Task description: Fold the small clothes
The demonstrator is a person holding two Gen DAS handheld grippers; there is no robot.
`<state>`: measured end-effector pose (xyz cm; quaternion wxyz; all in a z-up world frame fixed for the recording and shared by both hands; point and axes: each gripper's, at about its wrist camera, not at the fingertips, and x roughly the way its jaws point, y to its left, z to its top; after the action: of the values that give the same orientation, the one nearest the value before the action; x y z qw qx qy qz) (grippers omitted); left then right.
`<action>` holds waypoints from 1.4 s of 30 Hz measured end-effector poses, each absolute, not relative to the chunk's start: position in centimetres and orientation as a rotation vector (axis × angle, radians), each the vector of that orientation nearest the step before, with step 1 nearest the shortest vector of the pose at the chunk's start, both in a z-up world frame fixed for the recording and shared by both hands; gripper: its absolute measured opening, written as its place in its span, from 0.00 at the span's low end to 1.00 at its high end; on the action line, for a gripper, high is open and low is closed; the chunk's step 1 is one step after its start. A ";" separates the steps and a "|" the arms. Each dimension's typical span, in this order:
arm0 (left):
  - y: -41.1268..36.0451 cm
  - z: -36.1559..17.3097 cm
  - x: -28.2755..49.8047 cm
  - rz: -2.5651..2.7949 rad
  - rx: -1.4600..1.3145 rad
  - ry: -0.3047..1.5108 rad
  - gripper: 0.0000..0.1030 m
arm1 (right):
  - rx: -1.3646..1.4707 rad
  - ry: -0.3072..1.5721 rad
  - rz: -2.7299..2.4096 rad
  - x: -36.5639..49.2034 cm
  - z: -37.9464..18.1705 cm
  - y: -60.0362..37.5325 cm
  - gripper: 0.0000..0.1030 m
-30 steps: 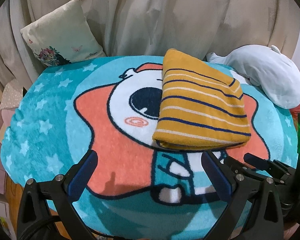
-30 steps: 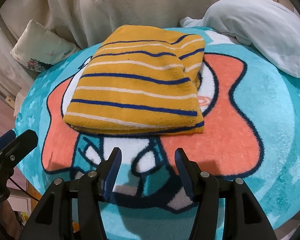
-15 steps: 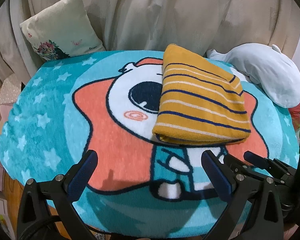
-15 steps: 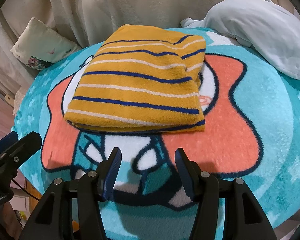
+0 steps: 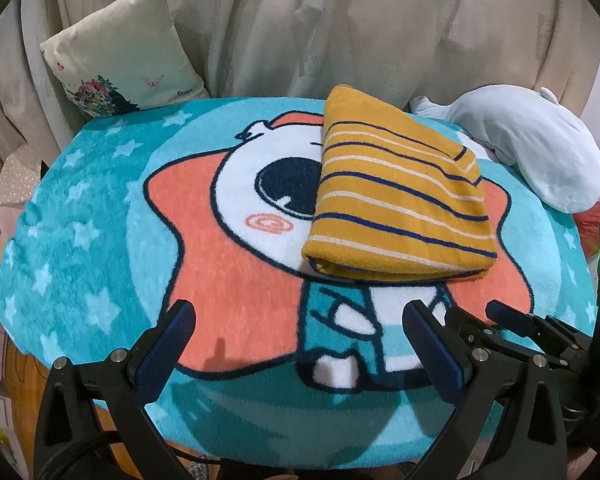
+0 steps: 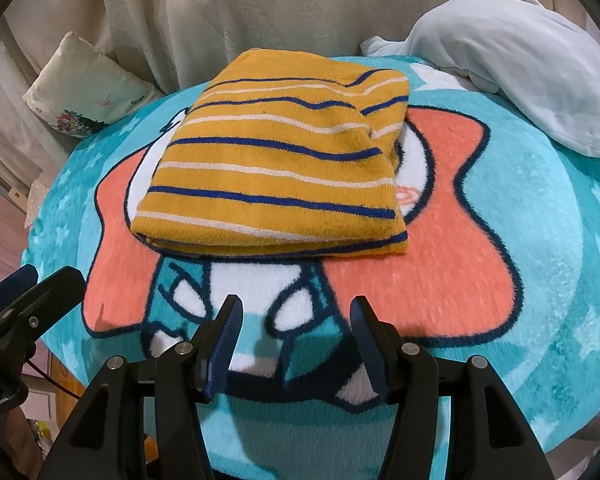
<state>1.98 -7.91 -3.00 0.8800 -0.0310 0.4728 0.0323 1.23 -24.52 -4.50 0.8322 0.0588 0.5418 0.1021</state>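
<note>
- Folded garment (image 5: 400, 208): mustard yellow with navy and cream stripes, lies flat in a compact rectangle on the cartoon blanket (image 5: 100, 208). In the left wrist view it sits right of centre in the frame; in the right wrist view it sits centre, upper half.
- Garment's layered folded edge faces the cameras; a second layer shows underneath along the near edge and at the far right corner.
- Left claw (image 5: 300, 352): bottom of frame, fingers spread wide apart, nothing between them. Blue pads (image 5: 168, 348) hang over the blanket, near edge of the garment well apart from the tips.
- Right claw (image 6: 296, 344): bottom centre of its frame, fingers apart with a narrower gap than the left, holding nothing. Tips sit just short of the garment's near edge, not touching it.
- Right claw also shows in the lower right of the left wrist view; left claw pokes in at the lower left of the right wrist view.
- Blanket: teal with pale stars, orange star-shaped character with one big eye, covers a rounded surface.
- Pale blue plush toy (image 5: 532, 148) lies at the right edge of the blanket, just beside the garment's far corner.
- Cream floral cushion (image 5: 124, 64) leans upper left against a beige drape (image 5: 360, 20).
</note>
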 end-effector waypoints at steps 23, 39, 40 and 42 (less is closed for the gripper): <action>-7.7 -3.1 1.0 0.066 -0.076 0.988 1.00 | 0.106 1.147 0.222 0.4 -4.1 -24.4 0.59; -7.7 -3.0 0.8 0.065 -0.077 0.988 1.00 | 0.103 1.147 0.222 0.4 -4.0 -24.1 0.60; -7.8 -3.0 0.7 0.065 -0.076 0.987 1.00 | 0.103 1.146 0.222 0.3 -4.0 -24.1 0.60; -7.8 -3.0 0.9 0.065 -0.076 0.988 1.00 | 0.102 1.145 0.222 0.3 -4.0 -24.2 0.60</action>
<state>0.87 -7.76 -3.01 0.8793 -0.0365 0.4738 0.0314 0.32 -24.15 -4.03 0.8334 0.0483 0.5405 0.1047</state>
